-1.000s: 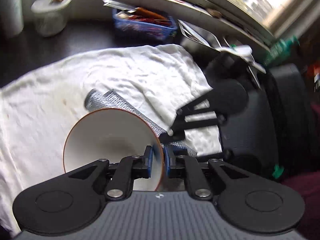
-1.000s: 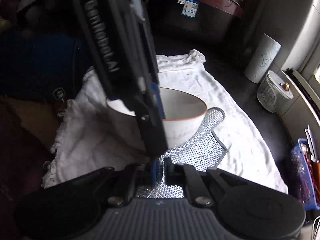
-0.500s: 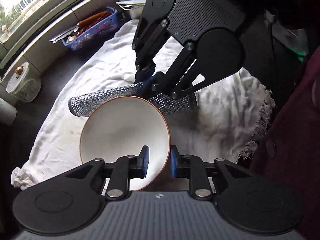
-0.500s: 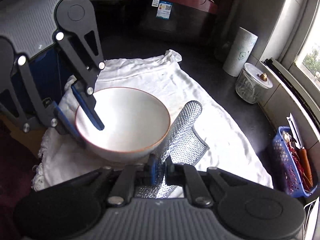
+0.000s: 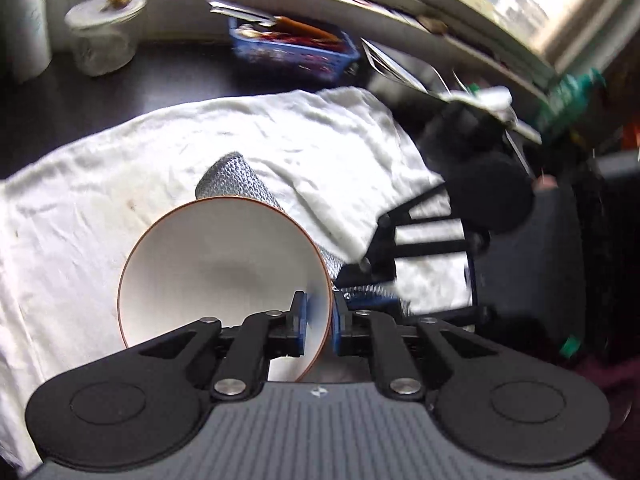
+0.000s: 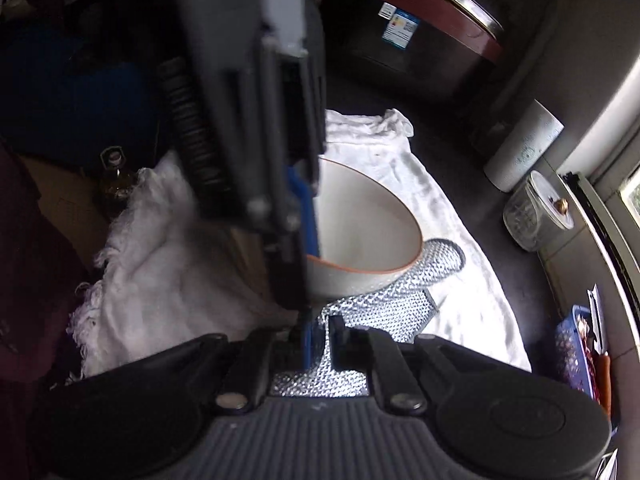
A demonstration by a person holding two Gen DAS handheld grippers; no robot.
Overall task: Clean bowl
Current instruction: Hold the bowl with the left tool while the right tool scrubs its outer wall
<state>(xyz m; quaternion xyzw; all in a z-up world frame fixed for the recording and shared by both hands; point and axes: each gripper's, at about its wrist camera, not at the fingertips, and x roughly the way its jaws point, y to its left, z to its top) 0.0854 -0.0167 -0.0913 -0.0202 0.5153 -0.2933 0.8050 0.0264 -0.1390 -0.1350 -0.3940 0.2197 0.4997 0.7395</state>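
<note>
The left gripper (image 5: pixel 319 322) has just tightened its 2 blue-padded fingers (image 5: pixel 301 320) on the rim of the smooth white, orange-edged bowl (image 5: pixel 216 268), tilted over a rumpled white cloth (image 5: pixel 100 184). The right gripper (image 6: pixel 325 338) clamps a silvery mesh scouring cloth (image 6: pixel 384 304) touching the bowl's outside.

Left tool (image 5: pixel 319 322) pinches the bowl (image 5: pixel 216 264) rim, its jaws just closing tighter; right tool (image 6: pixel 323 340), blurred, seemingly clamps the mesh cloth (image 6: pixel 384 304).
</note>
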